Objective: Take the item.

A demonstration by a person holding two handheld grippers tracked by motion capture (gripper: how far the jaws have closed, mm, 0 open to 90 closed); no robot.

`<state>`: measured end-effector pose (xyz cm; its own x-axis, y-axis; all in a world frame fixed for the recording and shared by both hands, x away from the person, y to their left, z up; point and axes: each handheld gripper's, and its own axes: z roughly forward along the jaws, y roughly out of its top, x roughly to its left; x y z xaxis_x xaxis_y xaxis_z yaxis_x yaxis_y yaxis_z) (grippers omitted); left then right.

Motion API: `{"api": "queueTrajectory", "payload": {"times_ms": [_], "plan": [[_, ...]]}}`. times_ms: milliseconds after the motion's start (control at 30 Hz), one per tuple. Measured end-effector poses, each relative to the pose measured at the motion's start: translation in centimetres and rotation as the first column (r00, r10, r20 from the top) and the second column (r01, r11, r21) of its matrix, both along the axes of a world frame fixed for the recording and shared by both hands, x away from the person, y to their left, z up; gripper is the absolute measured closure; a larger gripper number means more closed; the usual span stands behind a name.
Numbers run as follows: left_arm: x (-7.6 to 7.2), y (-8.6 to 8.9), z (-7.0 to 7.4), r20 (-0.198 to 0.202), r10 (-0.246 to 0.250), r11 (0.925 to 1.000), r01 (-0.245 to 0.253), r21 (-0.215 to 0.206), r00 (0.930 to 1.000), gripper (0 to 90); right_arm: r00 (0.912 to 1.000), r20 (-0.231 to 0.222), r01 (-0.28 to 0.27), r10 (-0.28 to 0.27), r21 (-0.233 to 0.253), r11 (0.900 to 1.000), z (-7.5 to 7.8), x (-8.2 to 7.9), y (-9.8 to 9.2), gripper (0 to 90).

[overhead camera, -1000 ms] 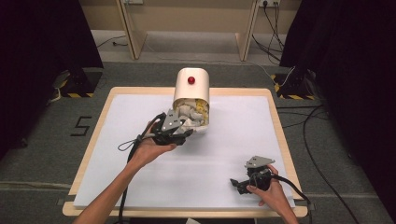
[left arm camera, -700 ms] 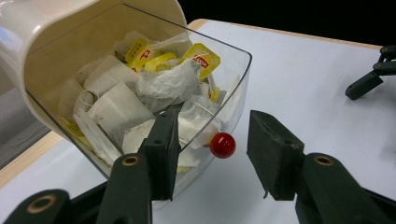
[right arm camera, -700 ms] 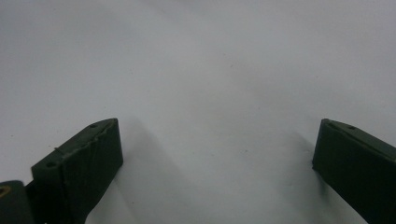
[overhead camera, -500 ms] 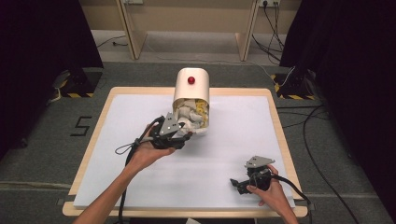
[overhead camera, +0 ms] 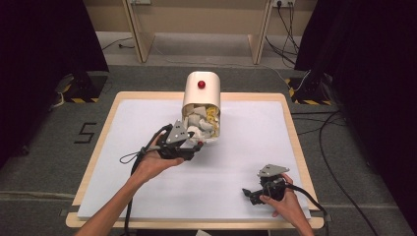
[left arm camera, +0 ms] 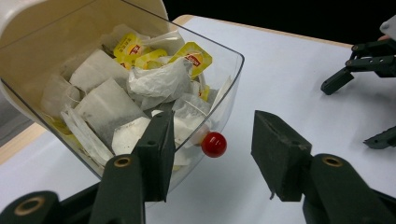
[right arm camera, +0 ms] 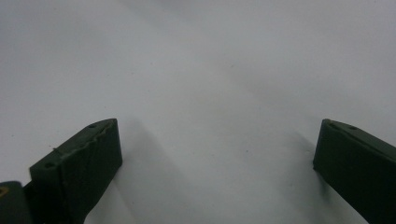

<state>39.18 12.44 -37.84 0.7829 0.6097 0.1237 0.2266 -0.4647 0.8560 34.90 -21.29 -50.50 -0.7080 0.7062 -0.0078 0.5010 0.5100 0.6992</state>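
Reaching for the small red ball knob [left arm camera: 214, 144] on the clear drawer front of the cream tea-bag dispenser [overhead camera: 201, 88], the left gripper [left arm camera: 212, 156] brackets it, jaws apart. Closing looks next. Near the dispenser's front, the right gripper [overhead camera: 255, 192] rests open.

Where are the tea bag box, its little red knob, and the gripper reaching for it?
tea bag box [left arm camera: 223, 88], left gripper view, on its clear front wall.
red knob [left arm camera: 214, 144], left gripper view, on the ball's middle.
left gripper [left arm camera: 212, 154], left gripper view, midway between its two open black jaws.
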Motion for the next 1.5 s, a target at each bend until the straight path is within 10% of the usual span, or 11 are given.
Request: {"api": "queueTrajectory", "payload": {"times_ms": [300,533,1067,1500], "plan": [[1.4,-0.2,2.1,0.018,0.017,0.999,-0.017,-0.043,0.9997,46.2,1.0,0.002,-0.002,0.002,0.0,1.0,0.0,0.0,0.0,1.5],[3.1,-2.6,2.9,0.05,0.008,0.9969,-0.012,0.078,0.9987,49.7,1.0,0.002,-0.002,0.002,0.001,1.0,0.0,0.0,0.0,1.4],[6.5,-4.3,1.2,0.031,-0.033,0.9789,0.026,0.203,0.999,58.9,1.0,-0.002,-0.002,0.002,0.0,1.0,0.0,0.0,0.0,1.1],[6.2,-3.4,2.0,0.063,-0.051,0.981,0.039,0.19,0.9967,88.3,1.0,-0.001,-0.003,0.003,-0.001,1.0,0.0,0.0,0.0,1.0]]}}
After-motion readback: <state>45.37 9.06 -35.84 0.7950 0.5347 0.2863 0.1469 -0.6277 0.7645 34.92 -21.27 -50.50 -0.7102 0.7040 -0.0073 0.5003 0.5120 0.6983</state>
